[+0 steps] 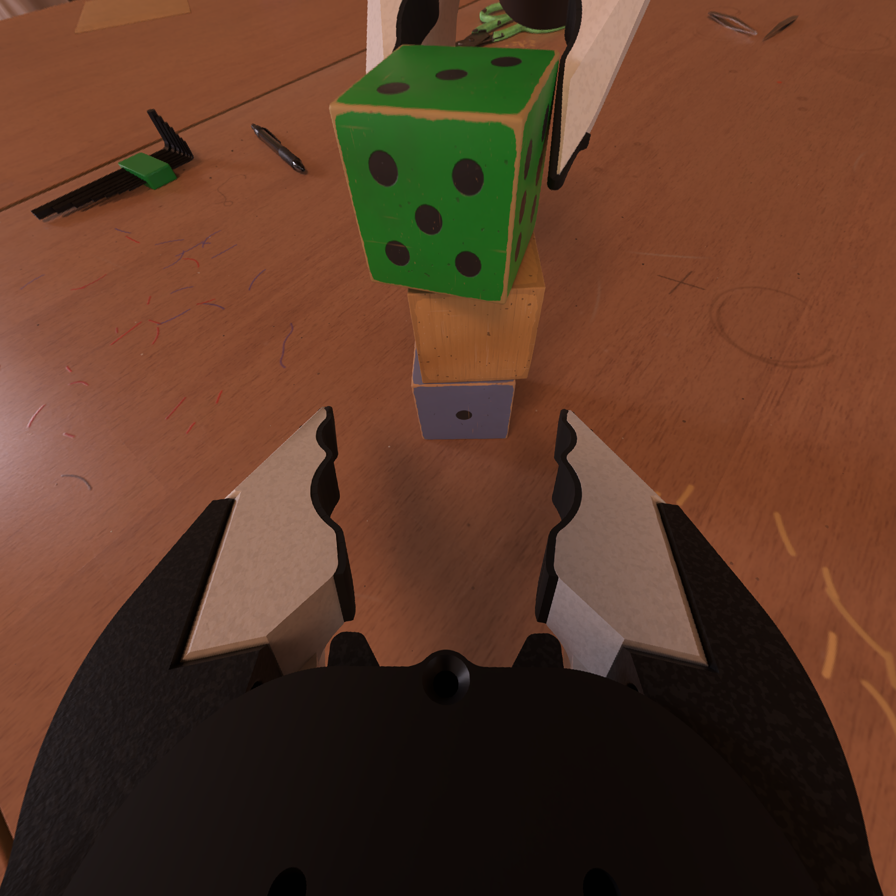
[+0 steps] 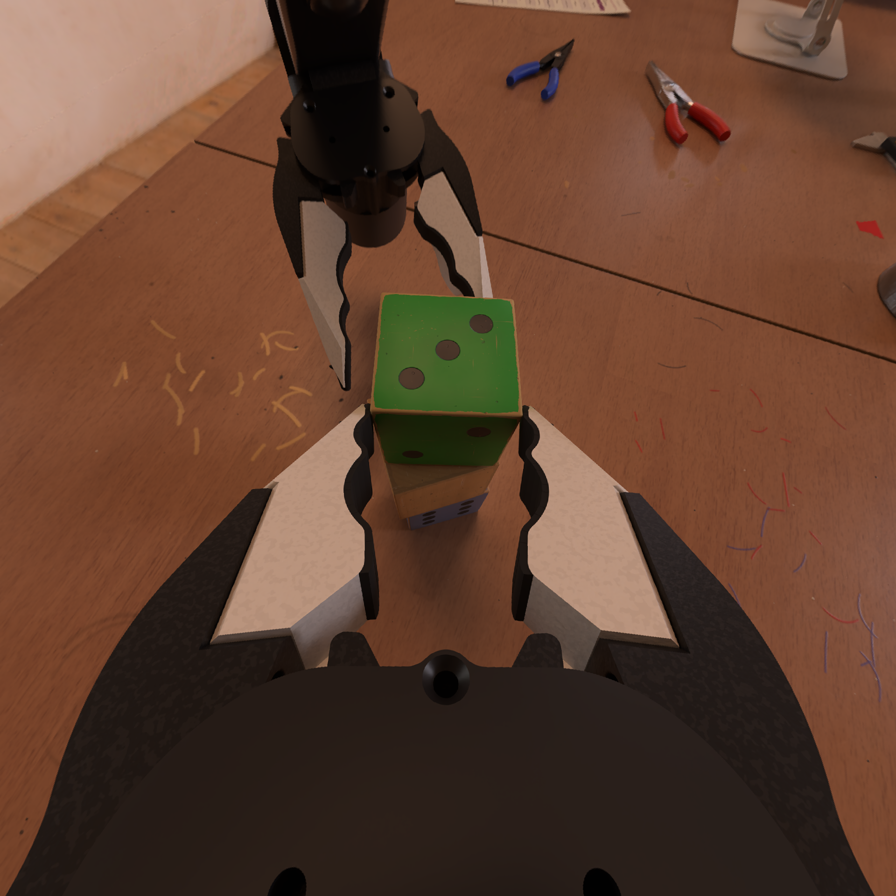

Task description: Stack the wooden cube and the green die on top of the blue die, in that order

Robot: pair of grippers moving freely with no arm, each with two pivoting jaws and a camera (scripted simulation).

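A blue die stands on the brown table with a wooden cube on top of it. A green die is at the top of the stack, slightly tilted, three dots up. I cannot tell whether it rests fully on the cube. My right gripper is shut on the green die by its two sides; its fingers show behind the die in the left wrist view. My left gripper is open and empty, close in front of the blue die, its fingers apart from the stack.
A black hex key set and a screwdriver bit lie left of the stack. Blue pliers, red pliers and a grey stand lie farther off. The table edge and floor are beyond the left gripper.
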